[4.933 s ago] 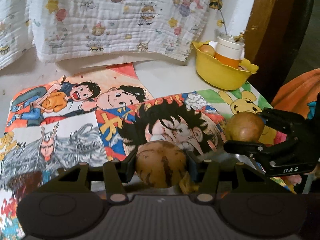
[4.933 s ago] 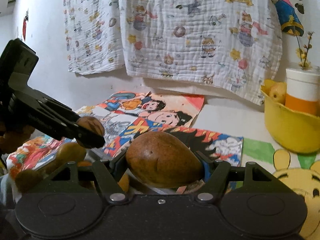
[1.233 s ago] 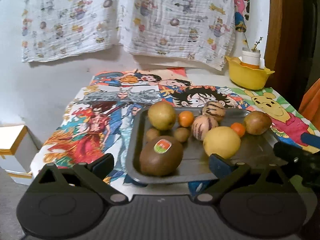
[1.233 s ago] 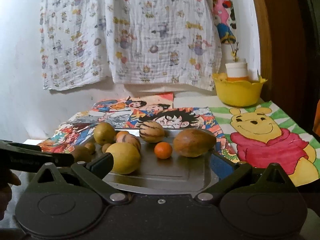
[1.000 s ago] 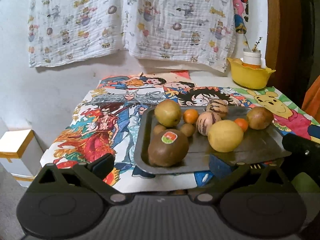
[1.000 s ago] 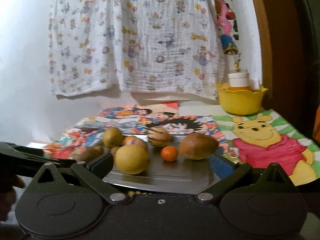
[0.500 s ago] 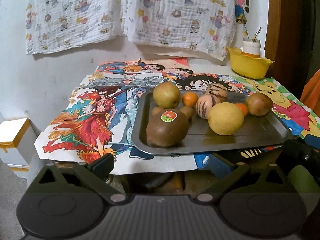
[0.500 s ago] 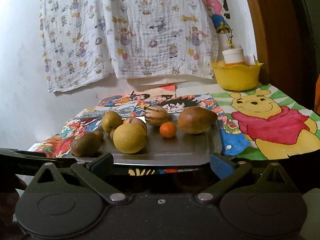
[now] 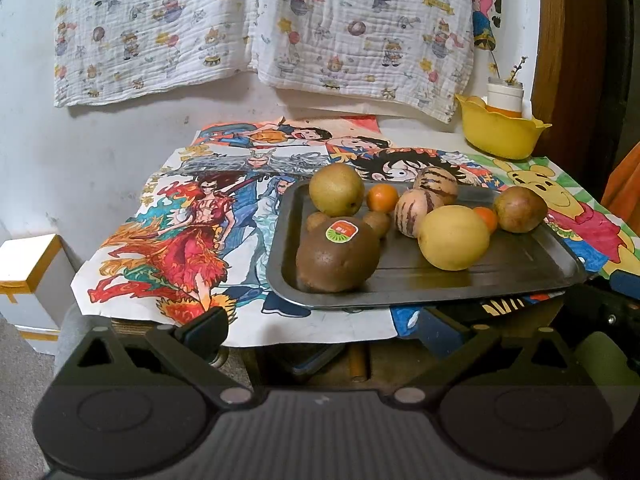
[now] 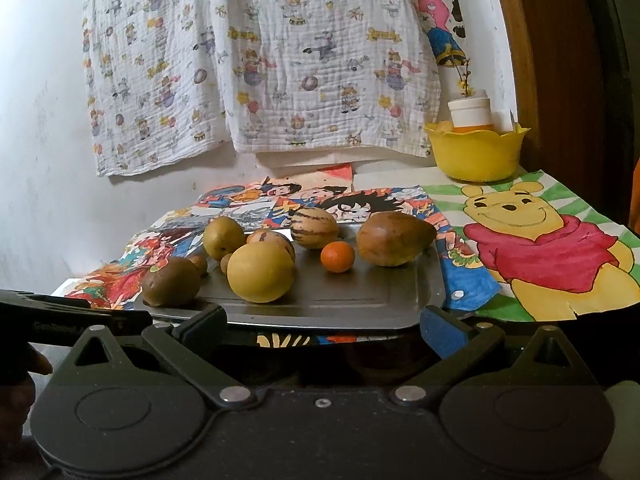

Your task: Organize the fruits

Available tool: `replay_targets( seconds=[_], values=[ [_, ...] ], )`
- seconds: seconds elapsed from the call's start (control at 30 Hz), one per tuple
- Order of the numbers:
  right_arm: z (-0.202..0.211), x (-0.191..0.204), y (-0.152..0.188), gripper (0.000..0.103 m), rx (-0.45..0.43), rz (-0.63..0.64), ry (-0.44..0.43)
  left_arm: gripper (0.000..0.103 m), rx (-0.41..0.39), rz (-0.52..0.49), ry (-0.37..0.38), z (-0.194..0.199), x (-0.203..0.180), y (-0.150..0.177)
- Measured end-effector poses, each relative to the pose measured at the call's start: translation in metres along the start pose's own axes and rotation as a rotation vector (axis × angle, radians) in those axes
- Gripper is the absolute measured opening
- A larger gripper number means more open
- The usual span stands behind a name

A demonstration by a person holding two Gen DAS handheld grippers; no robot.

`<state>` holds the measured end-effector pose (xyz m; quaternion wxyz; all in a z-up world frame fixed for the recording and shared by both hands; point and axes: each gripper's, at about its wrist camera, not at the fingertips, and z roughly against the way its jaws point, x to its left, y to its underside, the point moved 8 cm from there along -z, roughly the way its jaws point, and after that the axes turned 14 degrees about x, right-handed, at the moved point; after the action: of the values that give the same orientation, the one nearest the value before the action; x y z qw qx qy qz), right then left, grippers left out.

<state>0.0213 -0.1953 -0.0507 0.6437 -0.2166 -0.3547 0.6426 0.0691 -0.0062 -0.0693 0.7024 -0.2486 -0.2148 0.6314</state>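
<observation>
On the worktop (image 9: 420,128), a shallow grey metal tray (image 9: 472,280) carried all the loose fruit. Both tongs stood spread wide and empty: the left tongs (image 9: 324,328) below the tray's near edge at 6 o'clock, the right tongs (image 10: 324,322) likewise in their own view. Judged from this, placing appeared complete and withdrawal was the step in hand; it would be done well by drawing straight back, low and level, without clipping the tray's overhanging rim.

Tray contents: a brown stickered kiwi-like fruit (image 9: 338,258) at 7 o'clock, a large yellow round fruit (image 9: 454,238) at centre, a greenish-yellow pear (image 9: 336,190) at 11 o'clock, two striped cream melons (image 9: 418,208), two small orange citrus (image 9: 382,198), small brown fruits partly hidden, and a brown oval fruit (image 9: 520,209) at 2 o'clock.

A yellow scalloped plastic bowl (image 9: 498,136) at 1 o'clock held a white-lidded orange jar (image 9: 505,100) and a yellowish item, unidentifiable.
</observation>
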Motion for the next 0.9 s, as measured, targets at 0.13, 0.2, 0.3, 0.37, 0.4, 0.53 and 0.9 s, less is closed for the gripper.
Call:
replay_targets(
  seconds=[0.13, 0.2, 0.3, 0.37, 0.4, 0.53, 0.9],
  values=[
    [-0.0008, -0.0008, -0.001, 0.103, 0.004, 0.003, -0.004, 0.103, -0.003, 0.004, -0.001, 0.0005, 0.0004, 0.0003],
    [-0.0007, -0.0008, -0.0013, 0.103, 0.004, 0.002, -0.003, 0.103, 0.0, 0.003, 0.001, 0.0003, 0.0006, 0.0005],
    [-0.0002, -0.0014, -0.0012, 0.103, 0.002, -0.001, -0.001, 0.103, 0.001, 0.004, 0.0, 0.0003, 0.0009, 0.001],
    [0.0, -0.0011, -0.0009, 0.103, 0.003, 0.004, -0.001, 0.103, 0.001, 0.006, 0.001, 0.0002, 0.001, 0.0009],
    [0.0003, -0.0009, -0.0005, 0.103, 0.001, 0.006, -0.001, 0.103, 0.001, 0.005, 0.0, 0.0002, 0.0008, 0.0009],
    [0.0016, -0.0004, -0.0006, 0.103, -0.003, 0.016, -0.003, 0.103, 0.002, 0.005, 0.0, 0.0, 0.0008, 0.0012],
    [0.0014, 0.0022, -0.0015, 0.103, -0.001, 0.023, -0.004, 0.103, 0.005, 0.005, 0.001, -0.0005, 0.0008, 0.0018]
  ],
)
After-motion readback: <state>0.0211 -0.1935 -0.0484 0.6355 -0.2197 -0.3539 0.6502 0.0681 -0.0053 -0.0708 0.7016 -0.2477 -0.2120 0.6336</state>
